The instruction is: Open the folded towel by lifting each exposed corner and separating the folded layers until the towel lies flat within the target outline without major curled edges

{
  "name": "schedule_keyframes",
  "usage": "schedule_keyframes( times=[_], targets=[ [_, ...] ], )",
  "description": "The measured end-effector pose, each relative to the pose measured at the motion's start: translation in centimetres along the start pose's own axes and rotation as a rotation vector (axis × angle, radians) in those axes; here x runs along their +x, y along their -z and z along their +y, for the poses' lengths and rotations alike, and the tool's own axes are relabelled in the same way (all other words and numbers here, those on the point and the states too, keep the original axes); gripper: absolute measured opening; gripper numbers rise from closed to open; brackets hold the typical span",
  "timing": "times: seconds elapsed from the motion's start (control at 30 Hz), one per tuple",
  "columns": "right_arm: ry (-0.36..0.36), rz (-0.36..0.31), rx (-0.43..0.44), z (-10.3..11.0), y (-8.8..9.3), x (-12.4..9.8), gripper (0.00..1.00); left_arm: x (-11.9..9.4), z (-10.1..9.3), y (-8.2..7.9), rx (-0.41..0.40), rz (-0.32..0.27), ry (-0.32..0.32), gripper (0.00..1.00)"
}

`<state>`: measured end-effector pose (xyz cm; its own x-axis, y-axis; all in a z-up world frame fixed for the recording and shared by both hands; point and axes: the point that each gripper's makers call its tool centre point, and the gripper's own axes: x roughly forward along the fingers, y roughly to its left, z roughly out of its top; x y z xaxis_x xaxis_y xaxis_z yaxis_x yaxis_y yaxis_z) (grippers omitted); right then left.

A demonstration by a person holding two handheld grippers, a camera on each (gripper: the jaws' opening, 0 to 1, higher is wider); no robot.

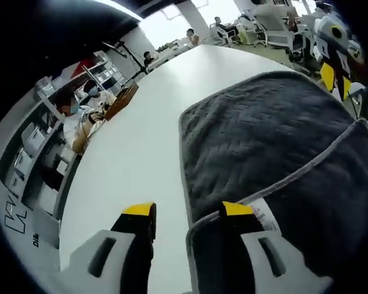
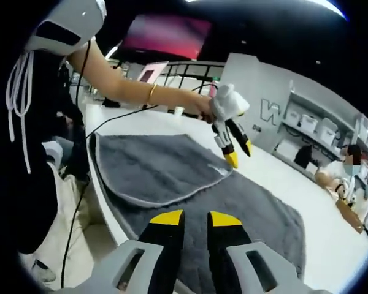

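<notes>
Grey towel (image 1: pixel 264 153) spread on white tabletop (image 1: pixel 135 153), right half of left gripper view; one folded layer lying over it, pale-edged. Left gripper (image 1: pixel 187 211) at frame bottom, jaws parted wide, straddling towel's near corner, nothing clamped. Right gripper (image 2: pixel 195 218) low centre, jaws slightly apart, empty, above towel (image 2: pixel 172 177).

fluffy cloth towel (image 1: pixel 264 135), seemingly matt table (image 1: pixel 141 147)
</notes>
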<state>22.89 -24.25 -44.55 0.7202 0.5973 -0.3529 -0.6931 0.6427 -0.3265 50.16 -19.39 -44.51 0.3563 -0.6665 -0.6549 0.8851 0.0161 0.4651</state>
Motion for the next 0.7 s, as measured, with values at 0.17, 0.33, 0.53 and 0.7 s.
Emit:
schedule_keyframes(
  times=[0.17, 0.33, 0.53, 0.7],
  targets=[
    [-0.091, -0.029, -0.028, 1.7, -0.6, 0.4, 0.10, -0.3, 0.3, 1.1, 0.009, 0.027, 0.012, 0.38],
    [-0.131, -0.034, -0.069, 2.5, -0.9, 0.7, 0.11, 0.0, 0.3, 1.5, -0.060, 0.012, 0.040, 0.32],
    [-0.172, -0.012, -0.115, 3.3, -1.0, 1.2, 0.12, 1.1, 0.1, 2.3, -0.095, 0.028, 0.081, 0.33],
    [-0.217, 0.006, -0.158, 4.4, -0.9, 1.7, 0.09, 2.2, -0.4, 3.1, -0.107, 0.059, 0.108, 0.31]
  ],
)
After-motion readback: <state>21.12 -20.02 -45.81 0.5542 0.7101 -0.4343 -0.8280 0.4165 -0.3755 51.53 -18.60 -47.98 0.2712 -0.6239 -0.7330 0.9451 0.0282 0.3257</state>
